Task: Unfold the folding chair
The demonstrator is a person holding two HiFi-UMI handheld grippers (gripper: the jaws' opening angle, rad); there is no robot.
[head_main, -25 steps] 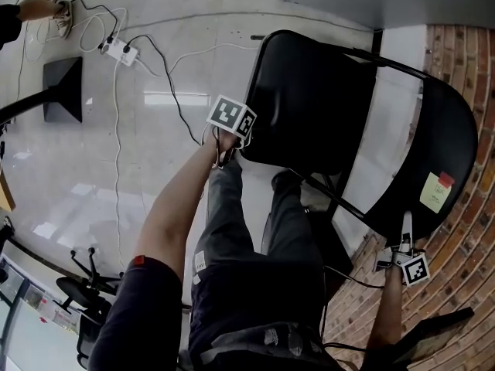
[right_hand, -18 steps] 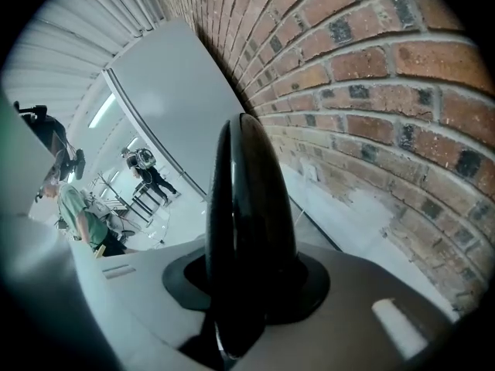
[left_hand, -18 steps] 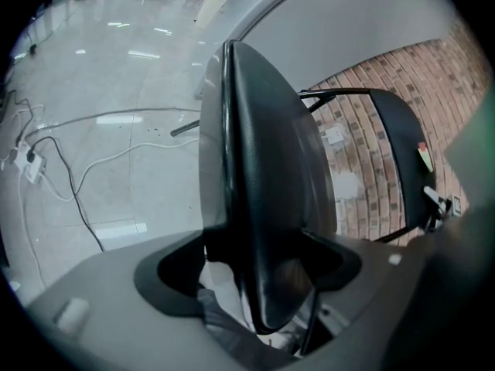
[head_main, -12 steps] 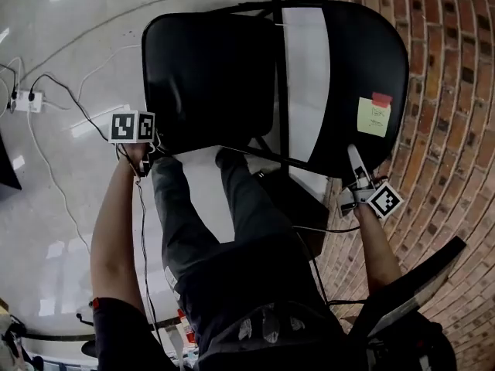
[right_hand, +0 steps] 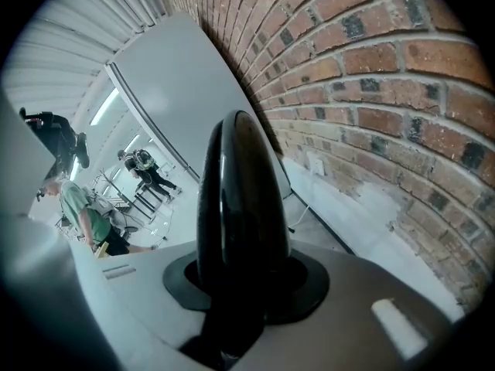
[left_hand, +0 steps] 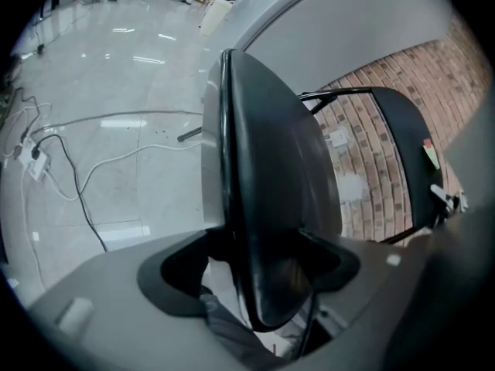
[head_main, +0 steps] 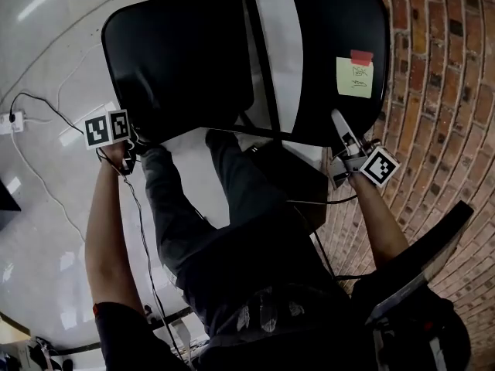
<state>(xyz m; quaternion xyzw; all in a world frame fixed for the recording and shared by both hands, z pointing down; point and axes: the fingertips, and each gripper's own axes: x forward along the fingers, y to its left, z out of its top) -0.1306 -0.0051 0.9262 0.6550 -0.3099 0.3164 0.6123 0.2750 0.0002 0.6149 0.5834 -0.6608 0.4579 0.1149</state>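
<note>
Already the folding chair (head_main: 325, 107) stands on the floor (head_main: 46, 207) beside the brick wall (head_main: 448, 91), its seat (head_main: 178, 52) swung well apart from the backrest (head_main: 332, 22). The left gripper (head_main: 135, 147) has its fingers clenched on the seat's near edge, and the right gripper (head_main: 342, 130) clamps the backrest's rim. Likely only a final press to full spread is left.

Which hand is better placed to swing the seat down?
Probably left: the left tool clamps the near edge of the black padded seat; the right tool grips the rim of the black backrest.
</note>
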